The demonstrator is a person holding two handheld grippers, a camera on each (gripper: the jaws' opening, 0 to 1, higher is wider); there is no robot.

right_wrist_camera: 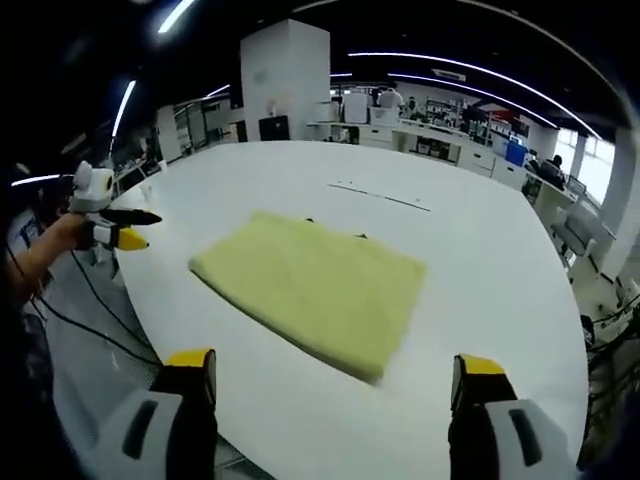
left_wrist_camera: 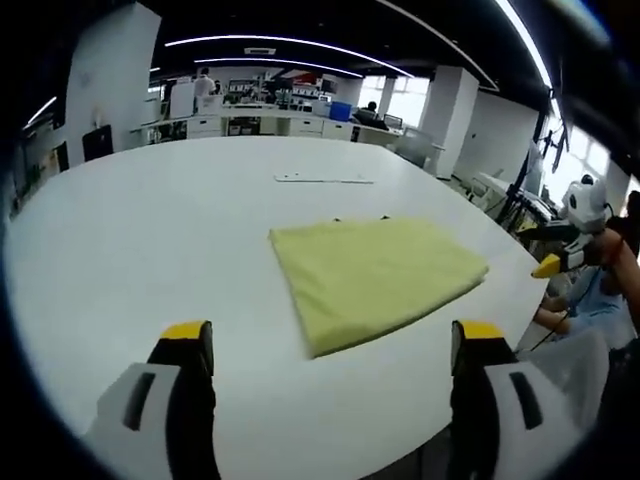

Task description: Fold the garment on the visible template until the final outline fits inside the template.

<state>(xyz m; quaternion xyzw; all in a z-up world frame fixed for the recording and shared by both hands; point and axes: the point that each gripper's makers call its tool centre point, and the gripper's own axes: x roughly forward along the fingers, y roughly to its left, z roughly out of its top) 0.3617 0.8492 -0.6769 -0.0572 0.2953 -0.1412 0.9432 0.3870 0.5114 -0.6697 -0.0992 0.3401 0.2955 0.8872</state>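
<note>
- Left gripper (left_wrist_camera: pixel 332 345): its two yellow-tipped jaws rise from the bottom of the left gripper view, spread wide apart with nothing between them, held over the near part of the white table (left_wrist_camera: pixel 150 230).
- Right gripper (right_wrist_camera: pixel 333 372): in the right gripper view its jaws likewise stand wide apart and hold nothing, above the near edge of the table (right_wrist_camera: pixel 500 260).
- Garment (left_wrist_camera: pixel 375 277): a pale yellow cloth folded into a flat, roughly four-sided pad, lying on the table top; no jaw touches it. In the right gripper view the garment (right_wrist_camera: pixel 315 287) lies just ahead of the jaws, one corner nearest the table's near edge.
- Template: a few small dark marks show at the garment's far edge; whether they belong to a template cannot be told.
- Thin strip (left_wrist_camera: pixel 323 179): a pale narrow strip lying flat on the table beyond the garment, well apart from it.
- The other gripper enters each view from the side, in a person's hand beyond the table edge; from there its jaw state cannot be told.
- Background: an office room with desks, pillars and ceiling light strips.
</note>
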